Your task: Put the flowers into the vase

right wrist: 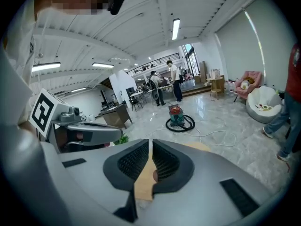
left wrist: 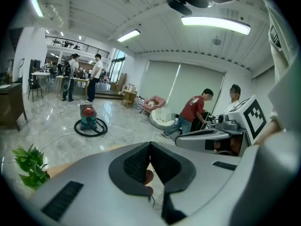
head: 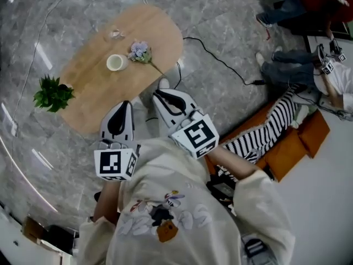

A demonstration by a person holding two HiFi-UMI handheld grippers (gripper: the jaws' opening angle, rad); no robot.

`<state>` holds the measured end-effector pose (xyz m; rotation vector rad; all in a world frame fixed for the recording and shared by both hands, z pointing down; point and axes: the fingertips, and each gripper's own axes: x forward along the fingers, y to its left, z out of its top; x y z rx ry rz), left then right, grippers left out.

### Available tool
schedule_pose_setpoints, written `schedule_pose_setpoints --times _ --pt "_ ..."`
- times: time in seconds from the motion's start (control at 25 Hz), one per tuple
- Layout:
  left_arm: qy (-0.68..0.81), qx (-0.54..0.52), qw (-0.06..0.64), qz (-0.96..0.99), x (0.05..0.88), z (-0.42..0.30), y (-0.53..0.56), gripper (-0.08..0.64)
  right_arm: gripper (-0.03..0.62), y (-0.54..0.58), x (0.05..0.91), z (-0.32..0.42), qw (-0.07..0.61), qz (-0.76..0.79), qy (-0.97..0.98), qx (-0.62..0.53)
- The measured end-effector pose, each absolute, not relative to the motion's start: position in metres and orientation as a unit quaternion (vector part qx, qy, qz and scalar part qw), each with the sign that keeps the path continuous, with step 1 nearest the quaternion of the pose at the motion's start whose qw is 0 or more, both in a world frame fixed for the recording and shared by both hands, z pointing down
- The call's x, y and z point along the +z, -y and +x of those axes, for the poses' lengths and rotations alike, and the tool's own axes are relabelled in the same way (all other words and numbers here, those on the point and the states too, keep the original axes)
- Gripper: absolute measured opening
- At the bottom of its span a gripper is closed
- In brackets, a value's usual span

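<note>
A small bunch of pale purple flowers (head: 140,51) lies on the oval wooden table (head: 94,93), its stem pointing toward me. Just left of it stands a white round vase (head: 116,63). My left gripper (head: 126,104) hovers over the table's near edge, jaws shut with nothing between them; in its own view the pads meet (left wrist: 150,145). Beside it on the right, my right gripper (head: 160,94) is also shut and empty, its pads together (right wrist: 150,142). Both grippers sit well short of the flowers and the vase.
A clear glass object (head: 116,33) stands at the table's far side. A green potted plant (head: 52,94) sits by the table's left edge. A black cable (head: 220,59) crosses the floor at right, near seated people and an orange seat (head: 289,148). A vacuum cleaner (left wrist: 88,119) stands farther off.
</note>
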<state>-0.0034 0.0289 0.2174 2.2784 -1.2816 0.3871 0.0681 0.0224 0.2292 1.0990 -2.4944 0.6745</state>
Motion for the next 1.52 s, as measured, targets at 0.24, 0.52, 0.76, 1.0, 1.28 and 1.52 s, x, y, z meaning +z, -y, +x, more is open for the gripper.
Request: schedule_pose_setpoints --times 0.24,0.52,0.76,1.0,1.28,1.52 --pt "0.490 0.145 0.275 0.815 0.257 0.013 -0.009 0.009 0.009 0.000 0.276 0.080 0.179 0.375 0.872 0.259" --pt "0.518 0.157 0.307 0.783 0.333 0.007 0.002 0.009 0.011 0.019 0.357 0.080 0.214 0.351 0.865 0.288" --pt "0.534 0.171 0.321 0.763 0.396 -0.002 0.012 0.009 0.036 0.034 0.426 0.077 0.241 0.335 0.863 0.293" --pt "0.538 0.177 0.324 0.758 0.433 -0.003 0.020 0.009 0.050 0.038 0.474 0.076 0.260 0.330 0.855 0.304" --pt "0.551 0.176 0.334 0.744 0.481 -0.008 0.030 0.009 0.066 0.047 0.529 0.072 0.281 0.325 0.849 0.308" --pt "0.561 0.179 0.335 0.736 0.520 -0.013 0.035 0.009 0.078 0.049 0.572 0.073 0.302 0.326 0.838 0.317"
